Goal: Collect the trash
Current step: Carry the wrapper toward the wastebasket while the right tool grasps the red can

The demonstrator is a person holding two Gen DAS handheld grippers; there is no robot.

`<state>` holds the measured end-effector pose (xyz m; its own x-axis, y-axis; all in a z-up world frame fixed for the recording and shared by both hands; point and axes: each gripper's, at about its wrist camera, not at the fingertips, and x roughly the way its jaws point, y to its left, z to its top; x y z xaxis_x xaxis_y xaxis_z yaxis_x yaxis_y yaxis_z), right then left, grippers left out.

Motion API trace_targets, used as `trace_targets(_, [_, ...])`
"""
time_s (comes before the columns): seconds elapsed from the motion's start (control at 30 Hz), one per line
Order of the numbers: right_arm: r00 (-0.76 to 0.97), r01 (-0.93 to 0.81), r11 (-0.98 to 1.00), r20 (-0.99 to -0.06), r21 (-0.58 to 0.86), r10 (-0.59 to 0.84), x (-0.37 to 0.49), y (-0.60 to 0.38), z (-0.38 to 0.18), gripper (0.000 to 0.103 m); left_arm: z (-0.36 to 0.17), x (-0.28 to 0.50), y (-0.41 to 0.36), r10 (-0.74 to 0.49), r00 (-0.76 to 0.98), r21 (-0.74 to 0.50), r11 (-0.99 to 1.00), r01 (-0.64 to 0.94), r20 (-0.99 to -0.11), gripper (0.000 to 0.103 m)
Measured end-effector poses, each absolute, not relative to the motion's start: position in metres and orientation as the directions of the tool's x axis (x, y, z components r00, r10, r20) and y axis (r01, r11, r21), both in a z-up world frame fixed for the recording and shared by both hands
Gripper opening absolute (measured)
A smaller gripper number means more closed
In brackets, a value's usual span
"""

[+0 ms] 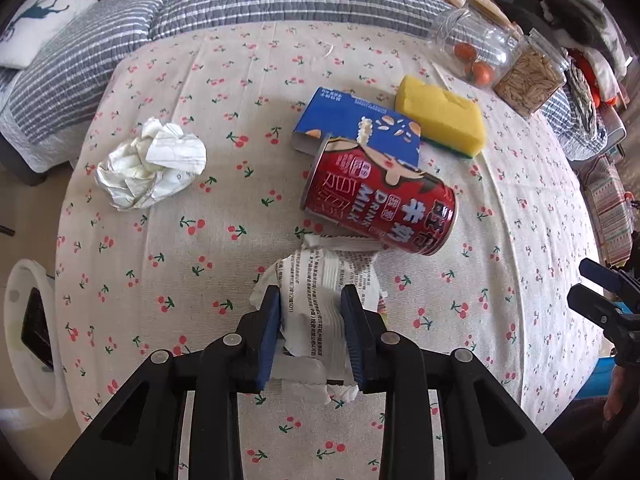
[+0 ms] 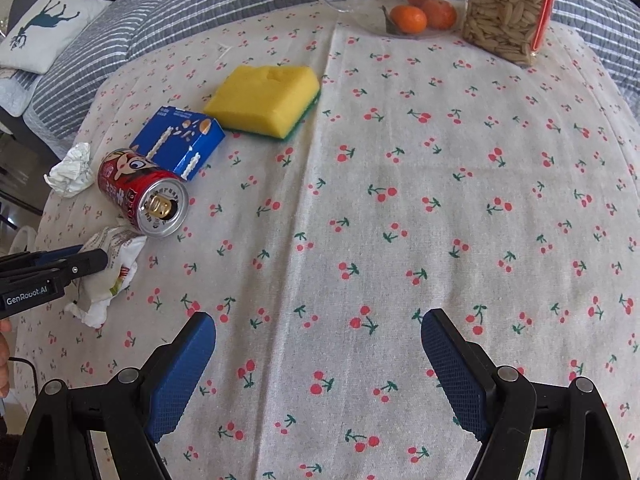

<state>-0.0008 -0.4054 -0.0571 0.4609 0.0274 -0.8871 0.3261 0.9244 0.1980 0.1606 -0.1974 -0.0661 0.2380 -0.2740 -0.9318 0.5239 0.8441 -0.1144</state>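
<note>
Left gripper [image 1: 310, 304] jaws narrowed onto crumpled white printed snack wrapper [image 1: 320, 292], pads pressing both sides, wrapper lying on cherry-print cloth desk [image 1: 224, 184]. Right gripper [image 2: 318, 332] jaws wide, empty, hovering over bare cloth. Red milk-drink can [image 1: 380, 196] on its side, touching wrapper's far edge. Risk: thin film slipping out on lift, or dragging can into a roll. Crumpled white paper ball [image 1: 150, 162] well apart.

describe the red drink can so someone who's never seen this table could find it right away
On the table with the cherry-print cloth, look toward the cluster of trash. The red can lies on its side against a blue carton, just beyond the white wrapper. It is the only round metal thing there, red with a cartoon face.
</note>
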Motion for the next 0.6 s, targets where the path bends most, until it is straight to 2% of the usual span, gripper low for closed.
trace_targets(0.3, [0.483,0.32,0.924,-0.875,0.212,0.033,-0.001,-0.402,-0.049,0.087,-0.023,0.158,-0.159,-0.384,0.317,-0.213,0.861,0.462,-0.867,0.027])
trace_targets(0.6, [0.494,0.257,0.943,-0.867,0.213,0.061,0.027,-0.37,-0.042,0.087,0.001,0.159,-0.096,-0.364,0.434,-0.195,0.902,0.386,-0.824,0.027])
